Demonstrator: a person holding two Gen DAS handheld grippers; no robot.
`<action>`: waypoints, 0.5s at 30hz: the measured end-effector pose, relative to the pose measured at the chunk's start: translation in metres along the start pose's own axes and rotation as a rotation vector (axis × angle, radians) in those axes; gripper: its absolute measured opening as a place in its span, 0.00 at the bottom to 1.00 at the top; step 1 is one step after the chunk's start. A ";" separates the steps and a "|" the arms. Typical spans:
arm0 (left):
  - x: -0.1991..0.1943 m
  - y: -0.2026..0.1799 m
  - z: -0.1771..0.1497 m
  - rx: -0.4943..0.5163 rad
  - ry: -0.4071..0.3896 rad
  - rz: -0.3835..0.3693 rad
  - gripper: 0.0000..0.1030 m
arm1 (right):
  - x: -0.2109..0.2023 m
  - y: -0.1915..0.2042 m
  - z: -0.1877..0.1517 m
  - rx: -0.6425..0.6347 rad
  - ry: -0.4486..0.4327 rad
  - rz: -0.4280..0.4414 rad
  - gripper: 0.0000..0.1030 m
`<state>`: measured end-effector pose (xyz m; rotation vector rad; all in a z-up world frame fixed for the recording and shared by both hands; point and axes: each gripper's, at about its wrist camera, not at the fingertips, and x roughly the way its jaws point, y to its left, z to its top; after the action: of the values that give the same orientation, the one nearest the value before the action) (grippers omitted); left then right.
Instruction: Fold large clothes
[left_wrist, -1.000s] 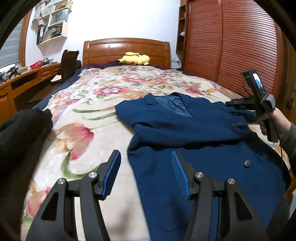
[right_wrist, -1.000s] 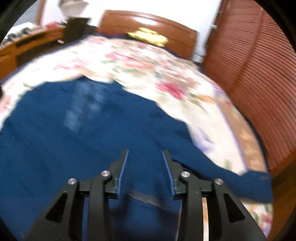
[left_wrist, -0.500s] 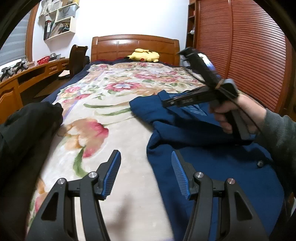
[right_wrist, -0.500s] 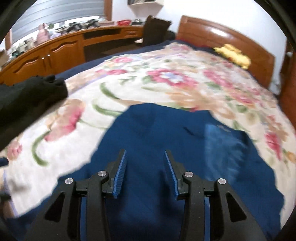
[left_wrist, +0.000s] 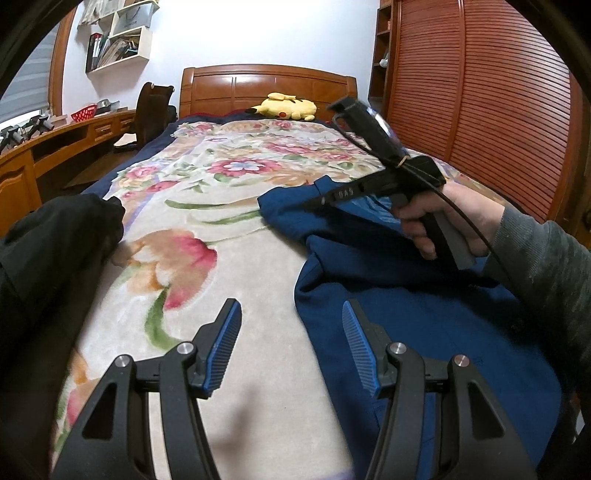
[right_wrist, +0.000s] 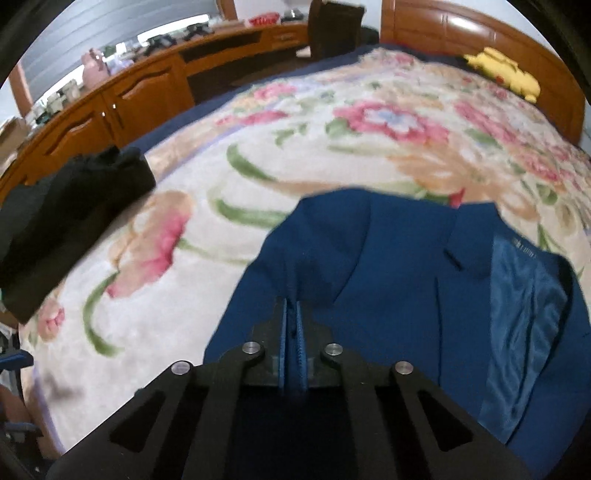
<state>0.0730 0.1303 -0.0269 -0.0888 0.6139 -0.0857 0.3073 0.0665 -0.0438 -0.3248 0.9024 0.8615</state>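
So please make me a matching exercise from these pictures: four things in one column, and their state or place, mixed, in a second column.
Things:
1. blue jacket
2. black garment
3. yellow plush toy
4. left claw

States or places:
A. by the headboard
B. open, holding nothing
C. pinched by the right claw
D. piled at the bed's desk side

Pairs: 1-C, 2-D, 3-A, 4-B

free: floral blanket (left_wrist: 236, 295) mid-bed | obstacles: black clothes (left_wrist: 48, 258) left, blue jacket (left_wrist: 424, 317) right
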 end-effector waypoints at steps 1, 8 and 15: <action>0.000 0.000 0.000 0.002 0.000 -0.001 0.54 | -0.006 0.000 0.002 -0.007 -0.034 -0.031 0.01; -0.003 0.000 0.001 -0.003 -0.012 -0.008 0.54 | -0.029 -0.017 0.016 0.065 -0.170 -0.315 0.01; -0.013 -0.014 0.010 0.008 -0.057 -0.045 0.54 | -0.055 -0.010 -0.004 0.067 -0.121 -0.231 0.61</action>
<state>0.0676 0.1183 -0.0102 -0.0970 0.5547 -0.1288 0.2947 0.0294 -0.0032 -0.3088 0.7631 0.6301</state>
